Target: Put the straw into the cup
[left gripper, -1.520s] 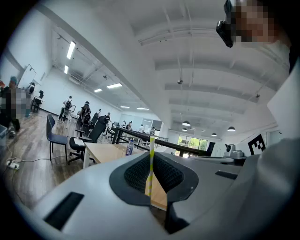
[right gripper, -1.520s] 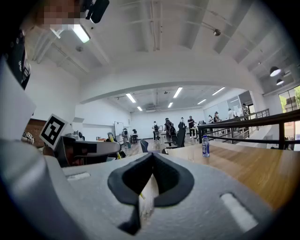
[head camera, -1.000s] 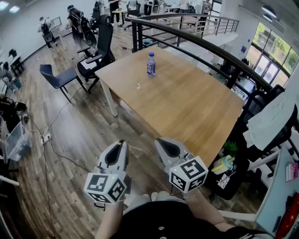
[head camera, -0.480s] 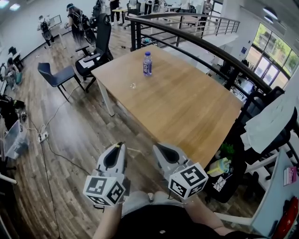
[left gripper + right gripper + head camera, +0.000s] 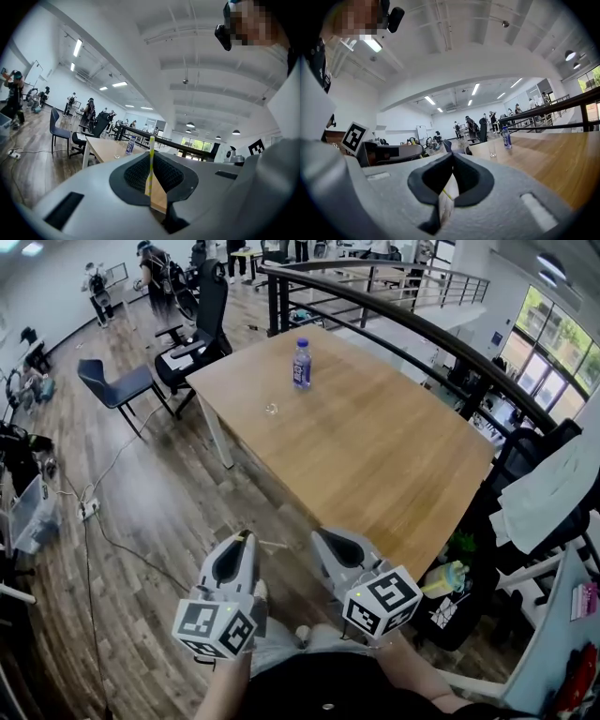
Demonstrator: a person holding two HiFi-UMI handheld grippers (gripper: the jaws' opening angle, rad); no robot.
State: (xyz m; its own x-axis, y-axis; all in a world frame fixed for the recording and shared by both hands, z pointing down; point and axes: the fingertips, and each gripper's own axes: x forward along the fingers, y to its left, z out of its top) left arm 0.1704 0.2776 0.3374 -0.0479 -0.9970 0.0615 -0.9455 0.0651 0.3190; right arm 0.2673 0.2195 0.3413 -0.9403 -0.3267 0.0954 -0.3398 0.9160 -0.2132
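Note:
A small clear cup (image 5: 271,409) stands on the wooden table (image 5: 375,456), far ahead of both grippers; it also shows as the cup (image 5: 492,150) in the right gripper view. My left gripper (image 5: 242,536) is held close to my body, over the floor and short of the table. It is shut on a yellow-and-white striped straw (image 5: 150,164), which stands upright between the pads. In the head view the straw (image 5: 274,545) pokes out sideways toward the right gripper (image 5: 322,536). The right gripper's jaws meet at the tips (image 5: 452,157) with nothing gripped.
A water bottle (image 5: 302,364) stands on the table beyond the cup. Dark chairs (image 5: 122,390) sit left of the table, and a black railing (image 5: 422,329) runs behind it. Cables and a power strip (image 5: 86,512) lie on the floor. Several people stand far back.
Both grippers have sunk slightly in the head view, still side by side. The left one keeps its hold on the straw, and the table has shifted a little in the view.

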